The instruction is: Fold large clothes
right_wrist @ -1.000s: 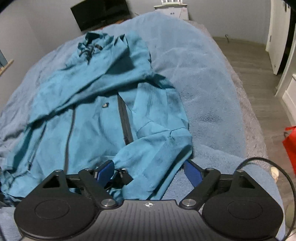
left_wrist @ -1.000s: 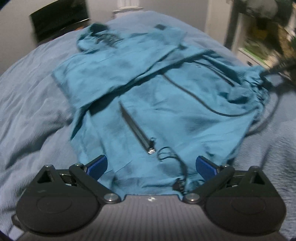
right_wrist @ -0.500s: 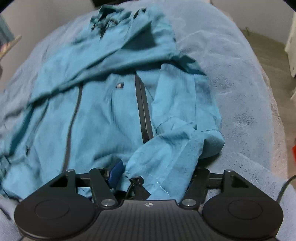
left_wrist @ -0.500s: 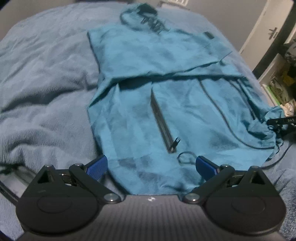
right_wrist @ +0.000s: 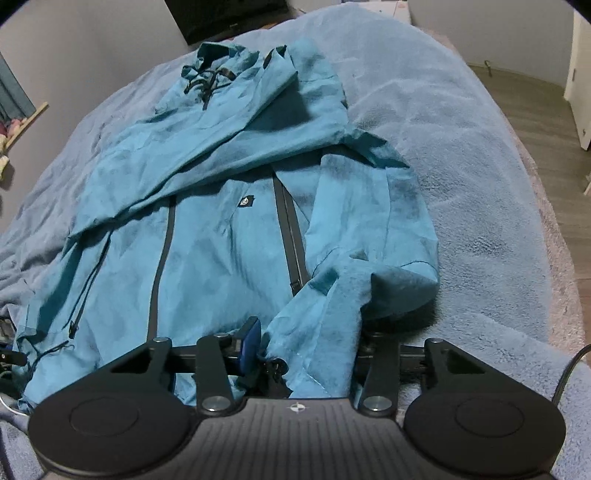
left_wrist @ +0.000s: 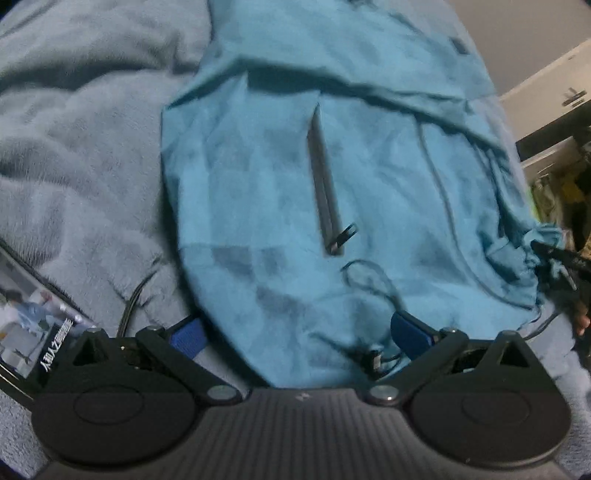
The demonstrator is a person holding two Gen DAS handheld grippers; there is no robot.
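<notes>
**Teal jacket spread on the blanket**

Teal jacket (right_wrist: pixel 229 236) lies front-up across the grey-blue blanket (right_wrist: pixel 461 155), one sleeve folded over its chest. My right gripper (right_wrist: pixel 306 347) is clamped on bunched hem fabric. My left gripper (left_wrist: pixel 299 332) hovers at the hem's other end, fingers (left_wrist: pixel 410 330) spread wide.

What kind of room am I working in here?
Most likely a bedroom. The jacket lies on a wide bed covered by a fluffy grey-blue blanket, a dark TV screen stands past its far end, and wooden flooring runs alongside.
</notes>
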